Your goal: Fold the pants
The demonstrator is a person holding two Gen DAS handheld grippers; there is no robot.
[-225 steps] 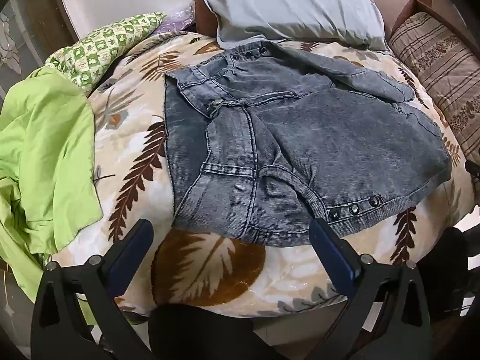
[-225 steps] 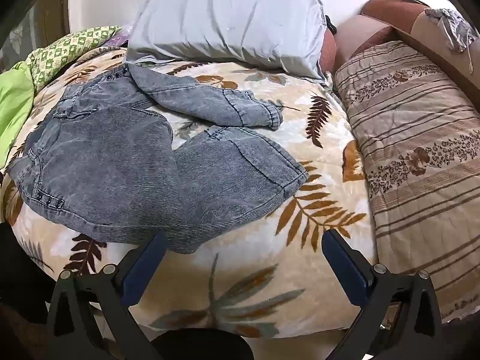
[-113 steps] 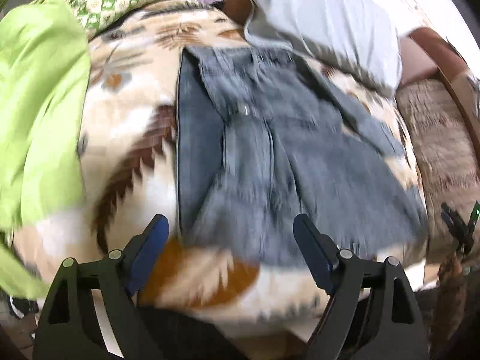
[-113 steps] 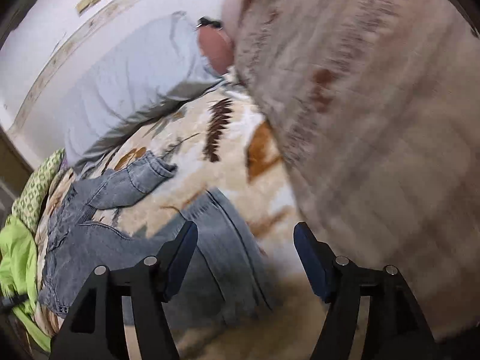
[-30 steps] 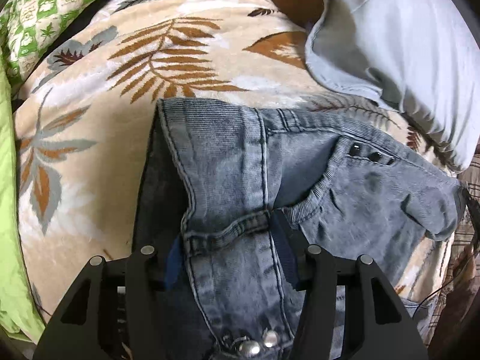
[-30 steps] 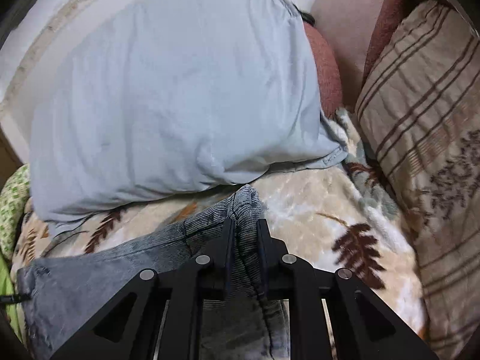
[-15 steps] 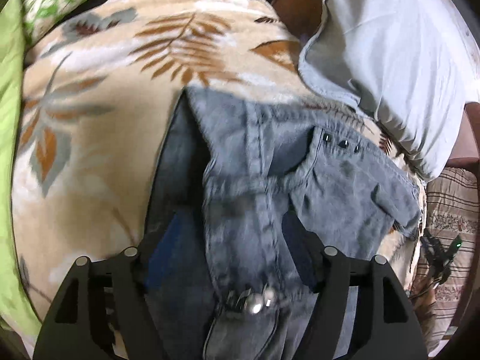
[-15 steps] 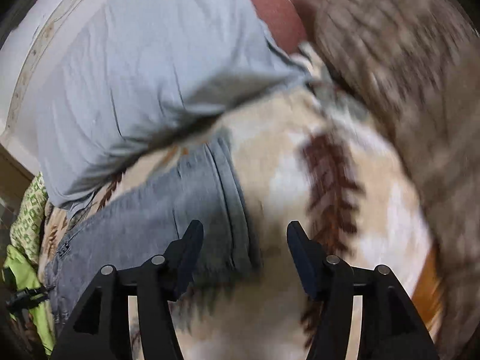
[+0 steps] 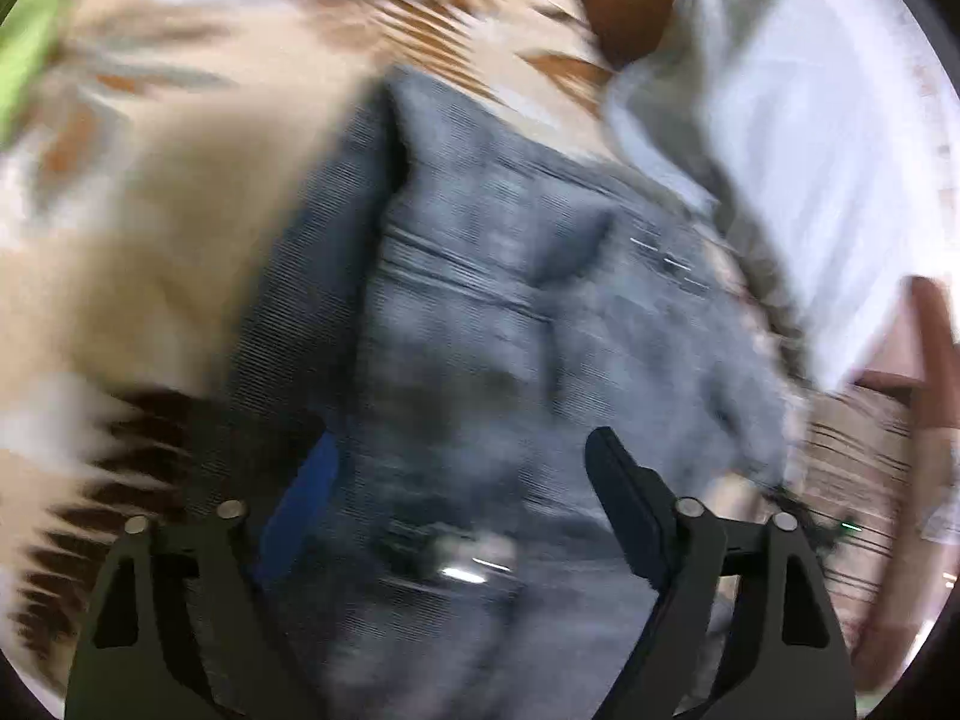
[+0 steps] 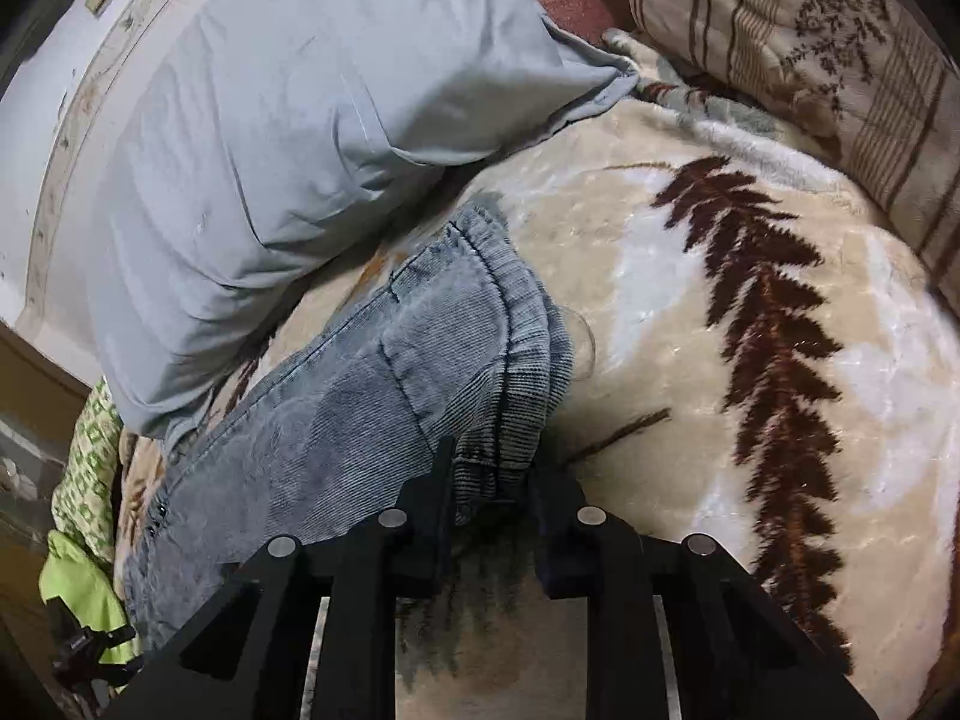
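1. Right gripper (image 10: 489, 480), bottom center of its frame, pinches the stacked leg hems of the pants (image 10: 384, 396).
2. Left gripper (image 9: 462, 480), fingers spread wide, hovers over the blurred pants (image 9: 480, 300) at frame center.
3. Pants lie on a leaf-print blanket (image 10: 750, 360), a grey pillow (image 10: 300, 120) at upper left.

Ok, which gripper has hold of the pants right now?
The right gripper: its fingers are closed on the leg hem of the pants. The left gripper is spread wide over the waist area, holding nothing.
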